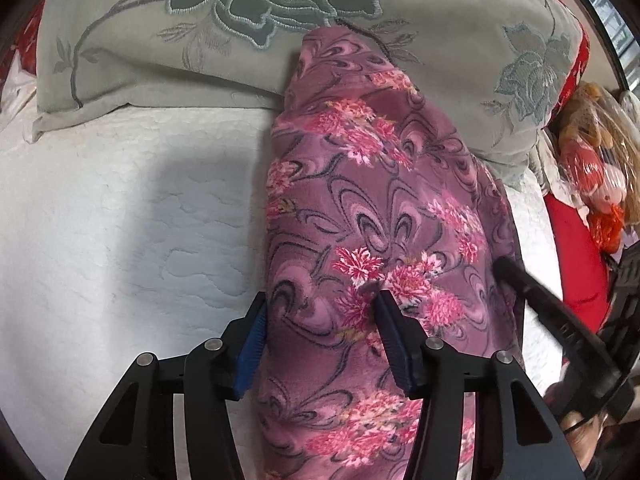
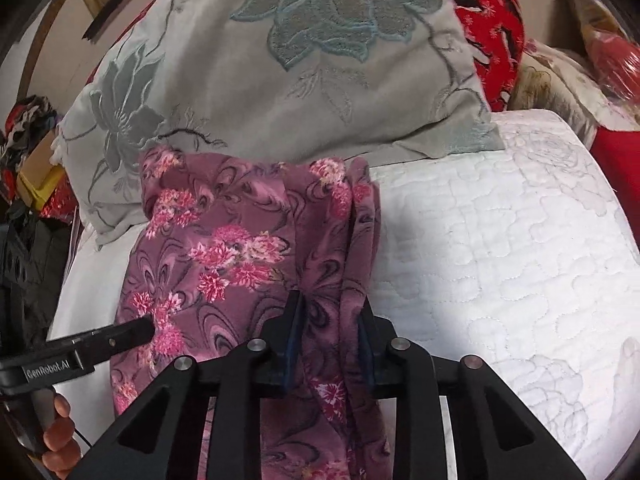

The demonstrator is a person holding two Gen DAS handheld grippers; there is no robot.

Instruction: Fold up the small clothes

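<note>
A purple garment with pink flowers [image 1: 372, 208] lies as a long folded strip on the white quilted bed [image 1: 120, 208], its far end against a grey pillow. My left gripper [image 1: 320, 308] straddles the strip's left part, jaws fairly wide with cloth between the blue pads [image 1: 254, 336]. My right gripper [image 2: 330, 308] closes on a bunched ridge at the garment's right edge [image 2: 224, 248]. The right gripper's finger shows in the left wrist view [image 1: 532, 292]; the left gripper's finger shows in the right wrist view [image 2: 120, 334].
A grey pillow with embroidered flowers [image 1: 200, 40] lies across the far side of the bed. Red cushions and bagged stuffed toys [image 1: 592, 168] sit at the right. Boxes and clutter [image 2: 32, 168] stand beside the bed at the left.
</note>
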